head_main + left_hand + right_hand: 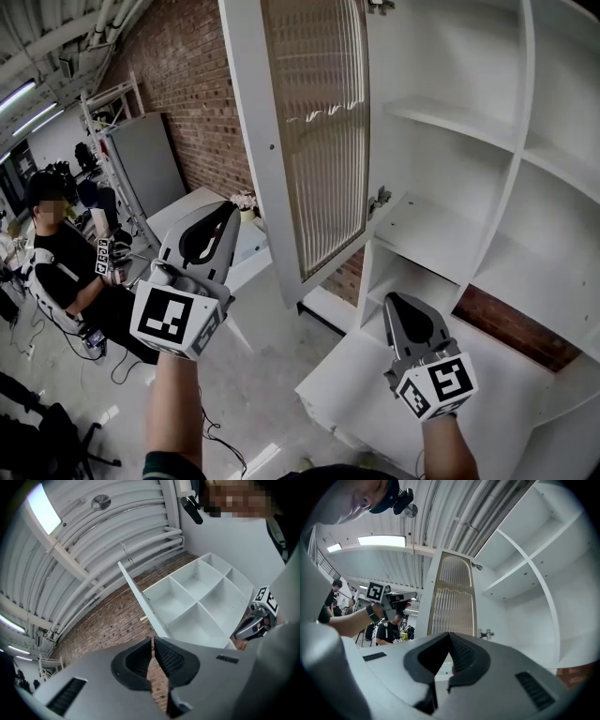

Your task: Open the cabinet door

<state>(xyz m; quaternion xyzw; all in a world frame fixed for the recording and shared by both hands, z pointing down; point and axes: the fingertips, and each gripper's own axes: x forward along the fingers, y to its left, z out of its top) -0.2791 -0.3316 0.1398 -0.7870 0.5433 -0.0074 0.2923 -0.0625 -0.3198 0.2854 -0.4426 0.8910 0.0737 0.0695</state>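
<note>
— Door first: where does it stand from the two tools?

— The cabinet door [314,141] is swung well out from the cabinet [525,141], held by its hinge [380,200] at the right edge. Its long axis runs upright, and its free edge points toward the left hand-held gripper [225,211].

— So the left one is nearer?

— Yes. It sits just beside the free edge, low and to the left of it, and I see no contact. Its own view shows the door edge-on, clear of the jaws. The right hand-held gripper [401,305] is lower, under the door's bottom corner and above a low white unit [337,384].

— Jaws?

— Both pairs are closed. The left shows only a thin slit with brick behind it, the right pads are pressed together, and neither holds anything.

— Then the task?

— I'd judge it essentially done, since the bare shelves [450,117] are fully exposed. If more swing is wanted, a push on the free edge from the left side would do it.

— Anything in the way?

— A brick wall [187,84] lies behind the door's arc, though how near I cannot tell. A seated person [66,262] is well apart, off to the left.
</note>
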